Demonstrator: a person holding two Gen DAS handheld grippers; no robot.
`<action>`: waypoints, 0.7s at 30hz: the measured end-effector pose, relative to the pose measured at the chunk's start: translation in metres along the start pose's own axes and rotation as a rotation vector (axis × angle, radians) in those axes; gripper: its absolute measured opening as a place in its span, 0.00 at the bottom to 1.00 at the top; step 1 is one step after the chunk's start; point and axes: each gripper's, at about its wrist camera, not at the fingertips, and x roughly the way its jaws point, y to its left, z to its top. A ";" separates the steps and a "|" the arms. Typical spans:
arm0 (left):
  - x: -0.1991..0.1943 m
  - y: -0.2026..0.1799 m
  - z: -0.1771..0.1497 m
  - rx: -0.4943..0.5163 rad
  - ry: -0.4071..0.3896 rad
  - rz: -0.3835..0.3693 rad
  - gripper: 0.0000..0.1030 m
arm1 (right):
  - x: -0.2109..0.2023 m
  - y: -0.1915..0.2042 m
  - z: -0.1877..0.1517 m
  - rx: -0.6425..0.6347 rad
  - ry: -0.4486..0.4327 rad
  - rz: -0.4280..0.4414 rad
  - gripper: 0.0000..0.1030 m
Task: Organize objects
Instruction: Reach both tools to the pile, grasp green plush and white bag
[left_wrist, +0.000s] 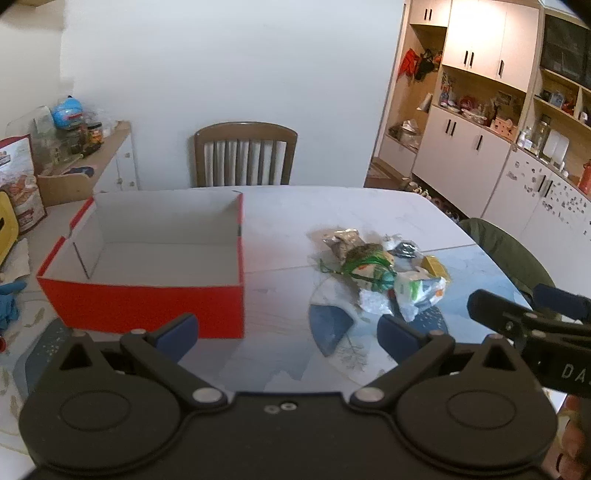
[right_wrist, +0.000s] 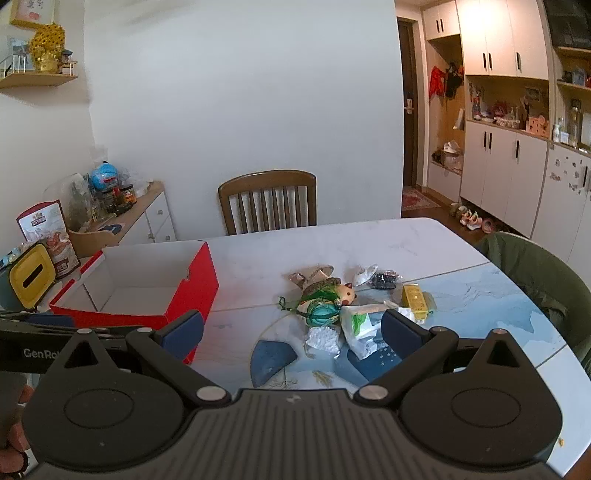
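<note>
An open red box (left_wrist: 147, 306) with a white inside stands empty on the table's left; it also shows in the right wrist view (right_wrist: 192, 291). A pile of small objects (left_wrist: 380, 273) lies to its right: a green-stringed toy (right_wrist: 325, 302), a yellow pack (right_wrist: 415, 301), a white-green packet (right_wrist: 364, 328), a dark item (right_wrist: 386, 279) and crumpled wrappers. My left gripper (left_wrist: 288, 334) is open and empty, above the table in front of the box and pile. My right gripper (right_wrist: 291, 328) is open and empty, just short of the pile.
The marble table (left_wrist: 332, 210) has a wooden chair (left_wrist: 245, 155) behind it and a green-draped chair (right_wrist: 535, 273) at the right. A cluttered sideboard (left_wrist: 85, 155) and a yellow container (right_wrist: 31, 273) stand left. Cabinets (right_wrist: 517, 166) line the right wall.
</note>
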 end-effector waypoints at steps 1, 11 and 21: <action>0.002 -0.002 0.000 -0.001 0.006 -0.001 1.00 | 0.000 0.000 0.000 -0.006 0.000 -0.001 1.00; 0.036 -0.032 0.002 0.005 0.082 -0.002 1.00 | 0.024 -0.030 -0.002 -0.035 0.047 0.054 1.00; 0.082 -0.068 0.014 0.007 0.109 0.070 1.00 | 0.077 -0.092 0.000 -0.032 0.126 0.094 1.00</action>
